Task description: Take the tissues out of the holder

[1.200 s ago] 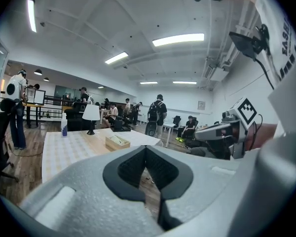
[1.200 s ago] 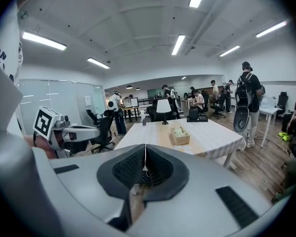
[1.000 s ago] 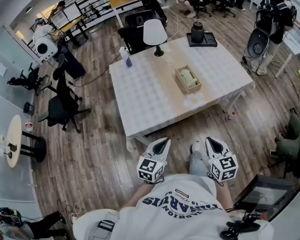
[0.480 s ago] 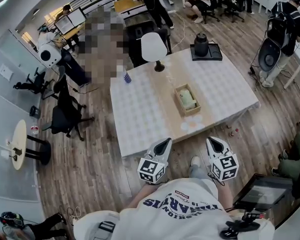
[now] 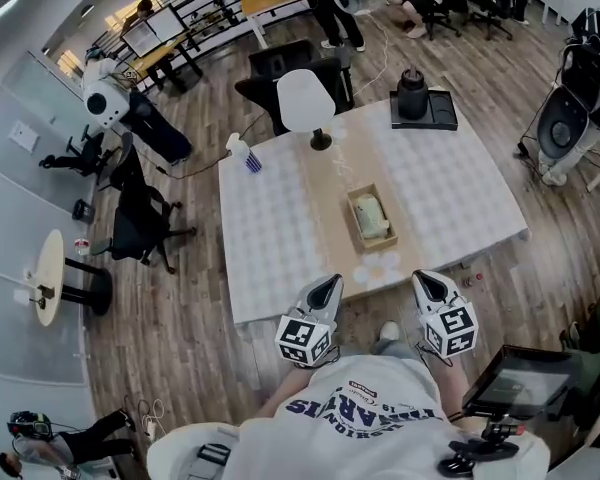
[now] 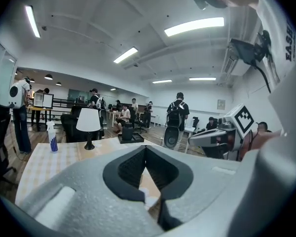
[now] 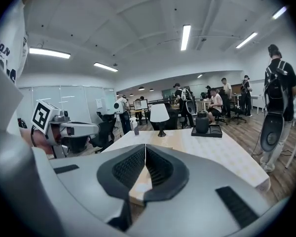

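Note:
A wooden tissue holder (image 5: 371, 219) lies on the tan runner of the white checked table (image 5: 280, 238), with a pale green pack of tissues (image 5: 372, 211) inside it. My left gripper (image 5: 330, 284) hangs at the table's near edge, left of the holder, with its jaws shut and nothing in them. My right gripper (image 5: 423, 279) is level with it on the right, also shut and empty. In the left gripper view the jaws (image 6: 145, 148) meet at the tip, and so do those in the right gripper view (image 7: 145, 147). The jaws hide the holder in both gripper views.
A white lamp (image 5: 307, 103), a spray bottle (image 5: 248, 155) and a black jug on a tray (image 5: 414, 92) stand at the table's far side. Round white coasters (image 5: 376, 266) lie near the front edge. Black chairs (image 5: 140, 223) and several people are around the table.
The table has come closer in the head view, and its near edge now reaches the gripper tips. Both grippers keep their place in front of the body, still shut.

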The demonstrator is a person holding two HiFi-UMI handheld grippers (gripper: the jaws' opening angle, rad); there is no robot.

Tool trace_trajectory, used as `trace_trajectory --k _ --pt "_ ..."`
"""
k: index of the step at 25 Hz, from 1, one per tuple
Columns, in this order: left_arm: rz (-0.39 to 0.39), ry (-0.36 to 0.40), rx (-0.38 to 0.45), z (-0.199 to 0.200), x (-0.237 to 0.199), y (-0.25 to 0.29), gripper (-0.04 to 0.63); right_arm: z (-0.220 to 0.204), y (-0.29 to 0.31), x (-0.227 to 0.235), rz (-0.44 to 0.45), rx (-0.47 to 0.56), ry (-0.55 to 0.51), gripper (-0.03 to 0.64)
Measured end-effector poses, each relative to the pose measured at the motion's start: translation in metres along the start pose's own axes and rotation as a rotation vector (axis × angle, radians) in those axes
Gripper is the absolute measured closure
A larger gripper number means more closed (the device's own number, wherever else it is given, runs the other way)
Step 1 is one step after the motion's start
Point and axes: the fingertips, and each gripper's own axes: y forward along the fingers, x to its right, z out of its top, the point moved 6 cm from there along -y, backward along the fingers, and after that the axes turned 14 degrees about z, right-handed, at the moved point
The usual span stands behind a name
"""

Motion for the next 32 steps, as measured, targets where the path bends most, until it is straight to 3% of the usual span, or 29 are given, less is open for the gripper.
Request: trace_trajectory --k 9,15,24,32 --pt "0.033 0.061 0.028 0.012 0.009 0.032 0.591 0.015 0.033 0.036 0.086 0.01 -0.028 0.607" --pt "0.002 0.072 0.033 0.02 0.006 0.057 0.591 0.024 0.055 0.036 0.158 -0.033 -0.071 0.606" --pt "-0.053 0.082 0.044 0.035 0.008 0.073 0.591 0.023 0.055 0.038 0.143 -0.103 -0.051 0.606" --pt "-0.03 0.057 0.041 0.035 -0.011 0.069 0.591 0.031 0.074 0.041 0.152 -0.172 -0.087 0.604"
